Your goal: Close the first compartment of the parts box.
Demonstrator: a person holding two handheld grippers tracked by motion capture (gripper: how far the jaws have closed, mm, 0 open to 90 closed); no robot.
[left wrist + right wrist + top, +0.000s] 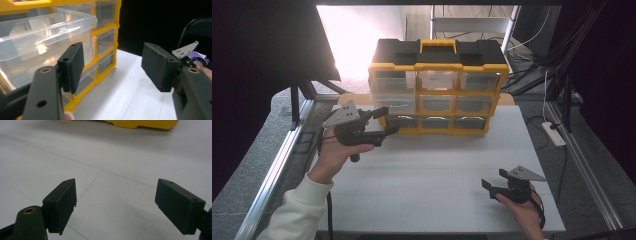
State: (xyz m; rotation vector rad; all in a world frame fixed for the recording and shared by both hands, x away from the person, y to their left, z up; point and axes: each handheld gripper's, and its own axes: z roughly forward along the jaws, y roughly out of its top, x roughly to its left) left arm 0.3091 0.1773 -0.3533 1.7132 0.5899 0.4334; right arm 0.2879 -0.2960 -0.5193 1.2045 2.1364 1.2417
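A yellow and black organiser [437, 85] with several clear drawers stands upright at the back middle of the white table [432, 175]. A clear drawer [394, 100] in its left column sticks out towards me and looks empty. My left gripper [389, 120] hovers at the organiser's lower left corner, open, with nothing between its jaws. In the left gripper view the drawer [45, 37] sits just beyond the left gripper [113, 66], to the left of the gap. My right gripper [493, 178] rests low at the front right, open over bare table, and its own view shows the right gripper [116, 205] empty.
Metal frame rails run along both table sides [277, 165]. A white power strip [554, 134] and cables lie off the right edge. The organiser's yellow base [140, 123] shows far ahead in the right gripper view. The right gripper's grey plate [185, 50] appears in the left gripper view.
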